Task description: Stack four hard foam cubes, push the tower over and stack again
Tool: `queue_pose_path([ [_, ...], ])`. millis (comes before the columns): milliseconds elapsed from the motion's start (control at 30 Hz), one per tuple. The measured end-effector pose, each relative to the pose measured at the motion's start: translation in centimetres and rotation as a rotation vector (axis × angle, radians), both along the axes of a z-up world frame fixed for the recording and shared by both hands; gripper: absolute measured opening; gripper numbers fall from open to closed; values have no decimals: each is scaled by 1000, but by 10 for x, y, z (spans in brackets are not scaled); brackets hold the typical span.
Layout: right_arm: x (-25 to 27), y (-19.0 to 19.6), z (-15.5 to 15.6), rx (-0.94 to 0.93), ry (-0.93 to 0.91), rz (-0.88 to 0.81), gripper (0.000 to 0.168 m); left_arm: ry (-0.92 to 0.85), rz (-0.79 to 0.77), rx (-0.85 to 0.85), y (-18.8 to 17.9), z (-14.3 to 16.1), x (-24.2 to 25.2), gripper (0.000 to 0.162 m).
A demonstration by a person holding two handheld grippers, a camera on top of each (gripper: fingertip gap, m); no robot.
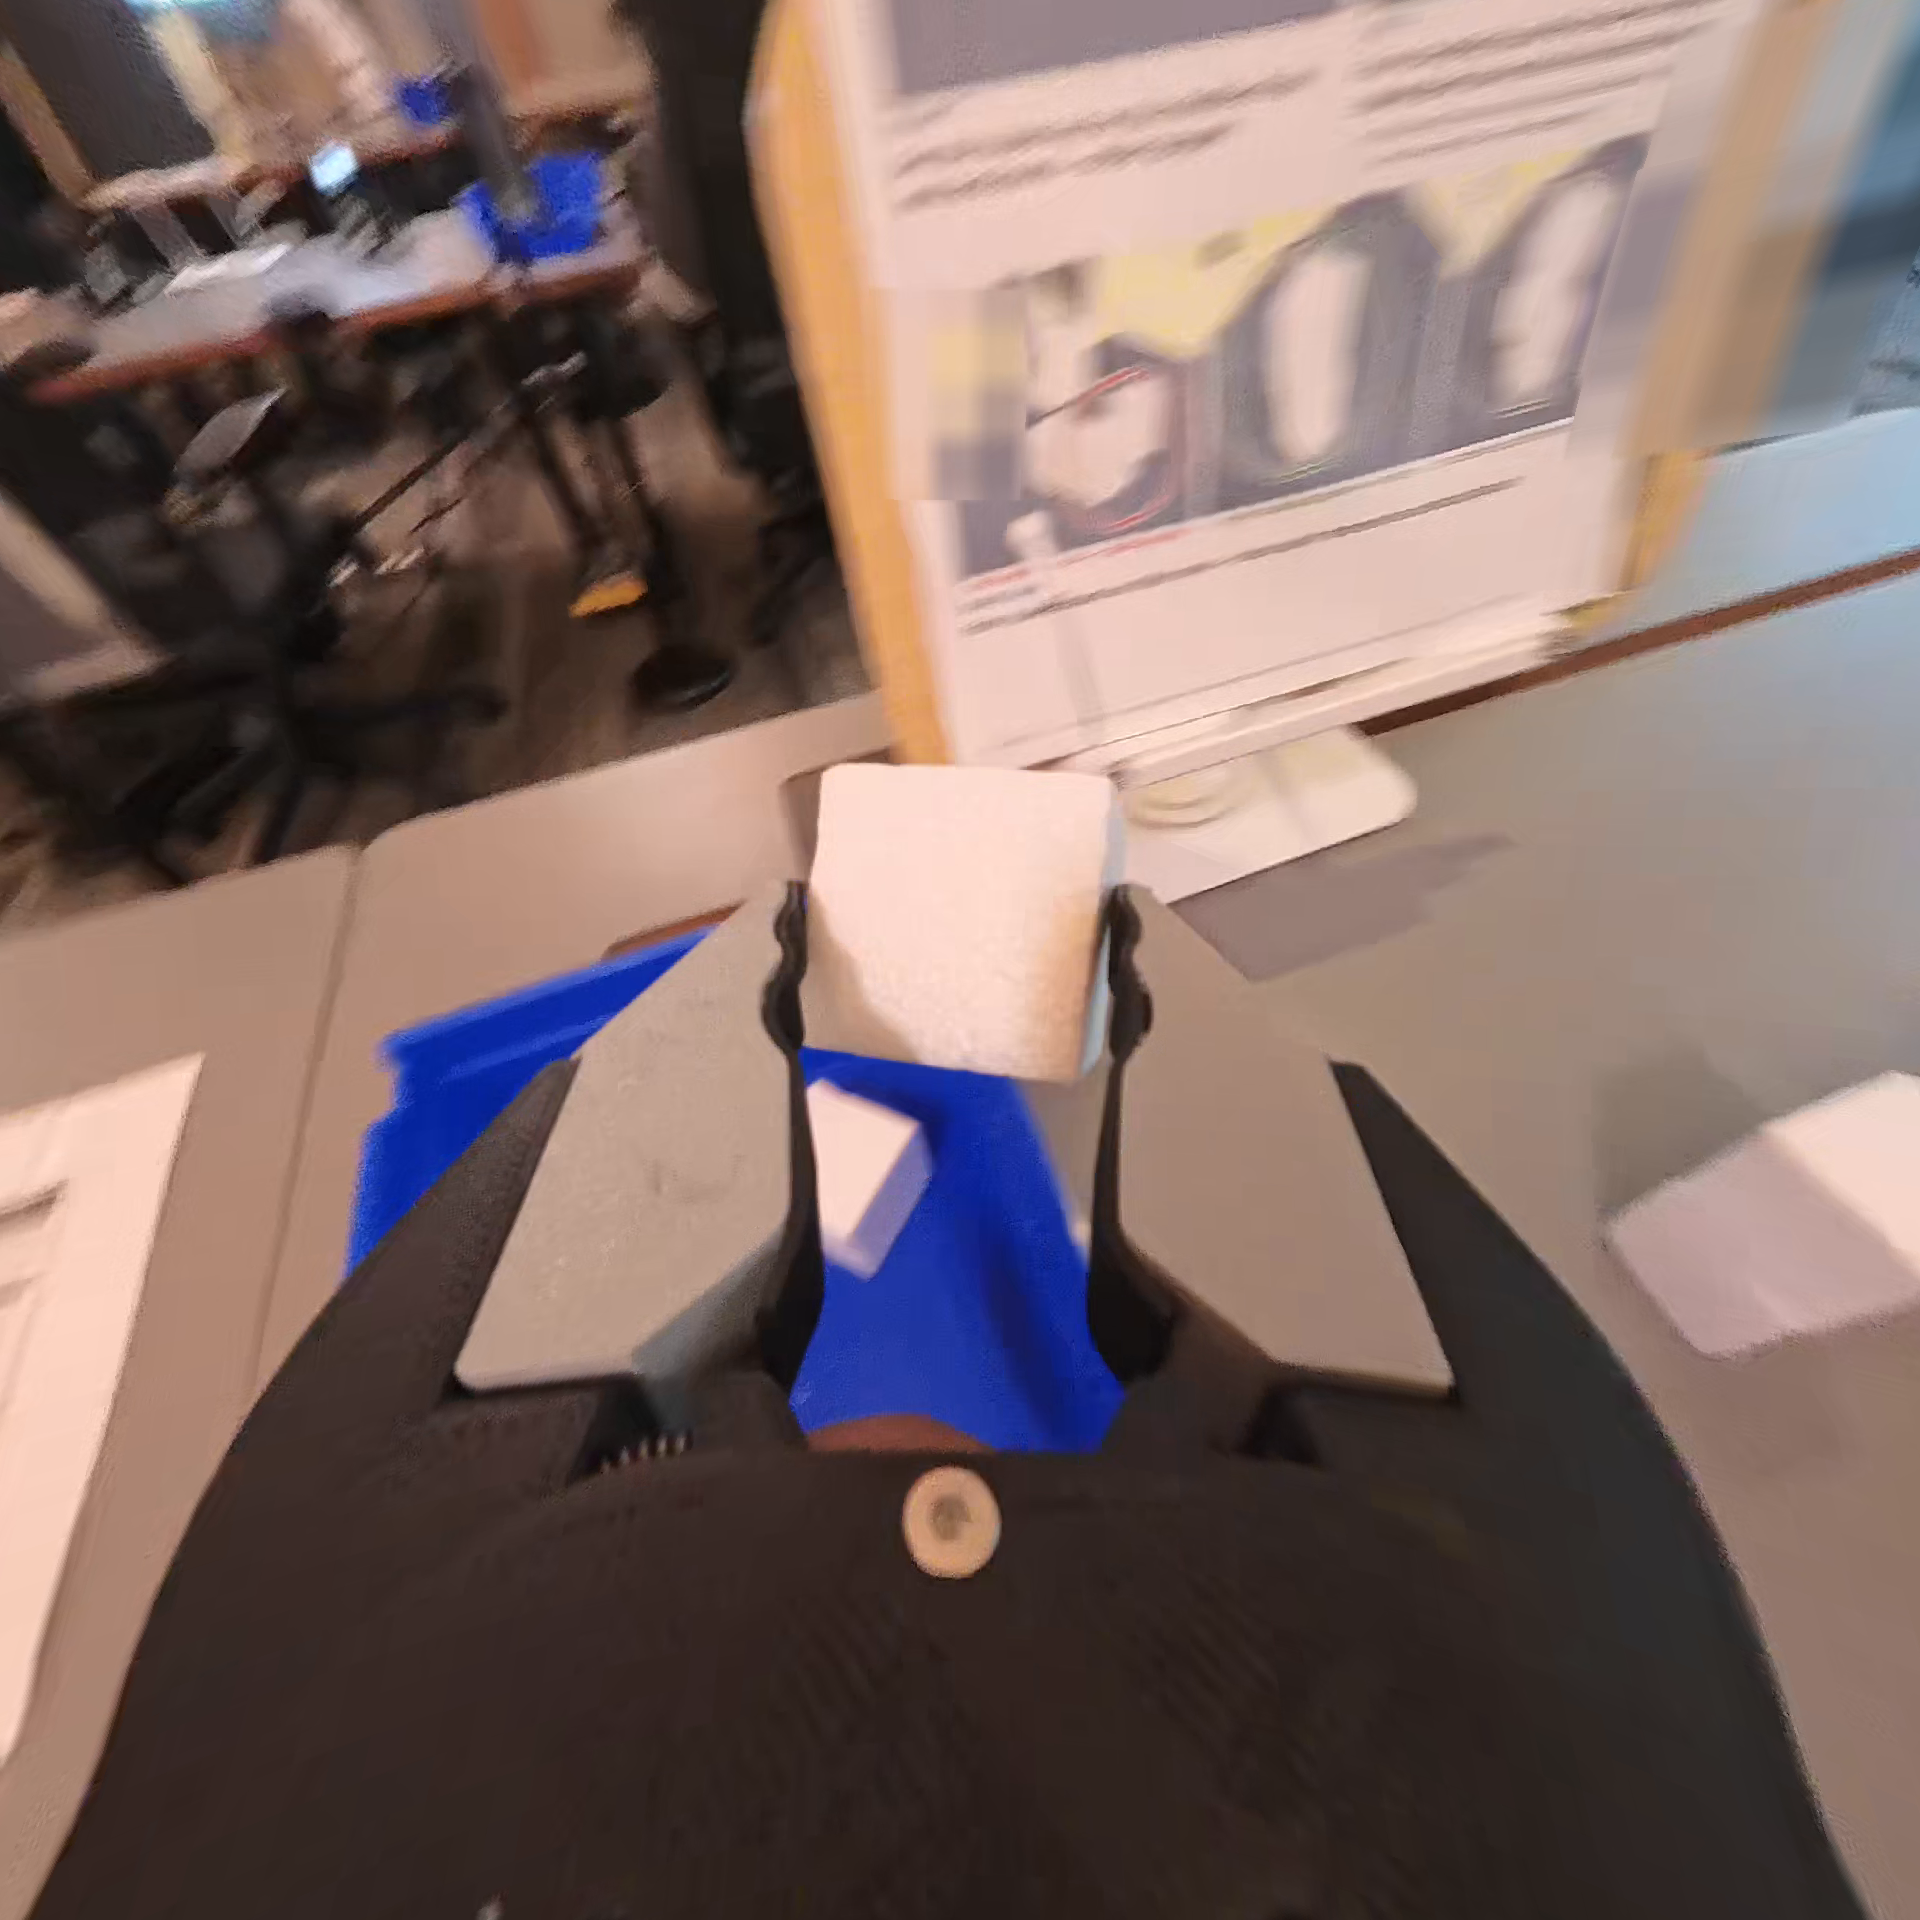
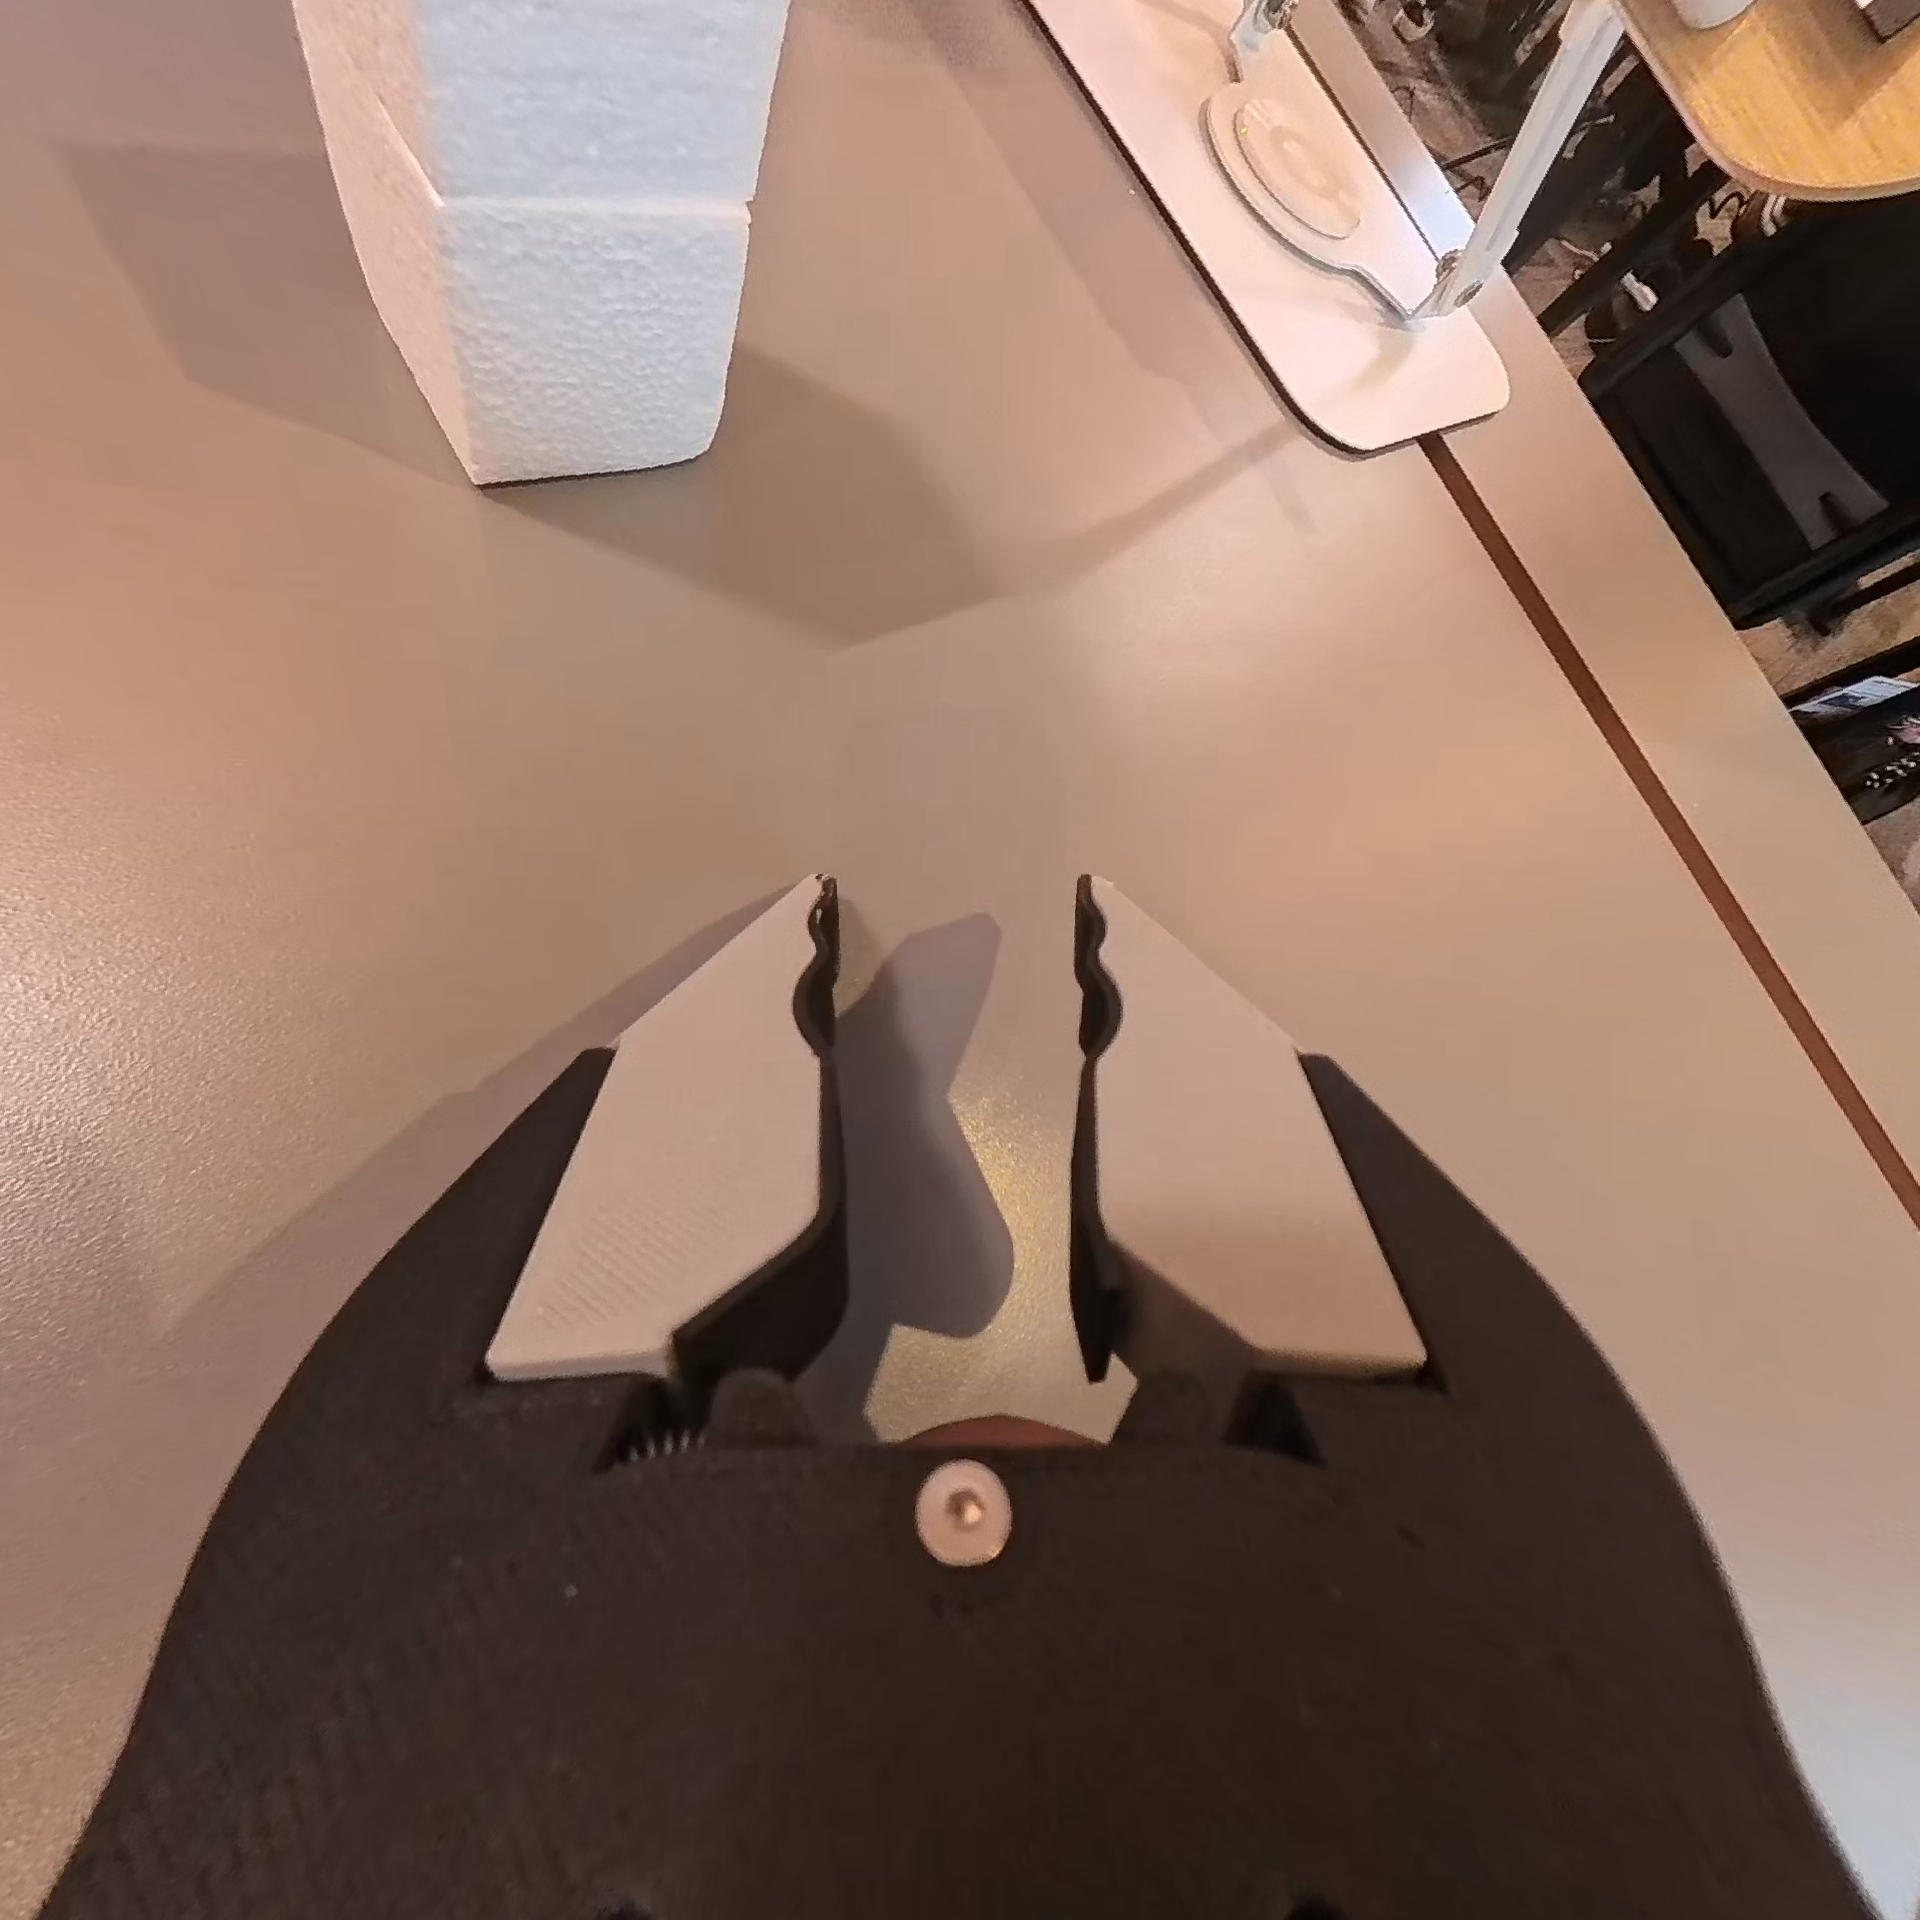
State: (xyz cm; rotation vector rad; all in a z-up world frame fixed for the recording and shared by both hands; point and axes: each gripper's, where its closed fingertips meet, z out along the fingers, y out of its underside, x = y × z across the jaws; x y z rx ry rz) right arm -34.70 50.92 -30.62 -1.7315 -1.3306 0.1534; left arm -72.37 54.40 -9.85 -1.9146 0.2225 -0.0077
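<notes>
My left gripper (image 1: 956, 904) is shut on a white foam cube (image 1: 951, 925) and holds it in the air above a blue bin (image 1: 468, 1132). Another white cube (image 1: 862, 1169) lies in that bin. A further white cube (image 1: 1777, 1236) stands on the grey table at the right of the left wrist view. In the right wrist view a stack of two white cubes stands at the upper left, with the lower cube (image 2: 582, 332) on the table and the upper cube (image 2: 582, 94) cut off by the frame. My right gripper (image 2: 954, 894) is open and empty, low over the table, short of the stack.
A white stand base (image 2: 1340, 343) sits at the table's far edge, with a poster board (image 1: 1247, 364) rising from it. White paper (image 1: 73, 1299) lies at the left. The table edge (image 2: 1621, 727) runs along the right. Desks and chairs stand beyond. Spacing between my two grippers at the tips: around 45 cm.
</notes>
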Motion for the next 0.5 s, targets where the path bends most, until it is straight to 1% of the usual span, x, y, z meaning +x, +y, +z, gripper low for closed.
queue_pose_path([
  [33,0,0,0,0,-1,-1,43,6,-75,19,-1,6,21,57],
  [100,0,0,0,0,0,-1,43,32,-200,28,-1,10,58,57],
  [267,0,-1,0,-1,-2,3,43,54,-439,-14,-1,0,132,57],
  [400,0,-1,-1,-3,-3,7,43,114,-586,-73,-10,-13,178,57],
  [500,0,-1,-1,-4,-5,8,43,166,-667,-94,-19,-19,203,57],
])
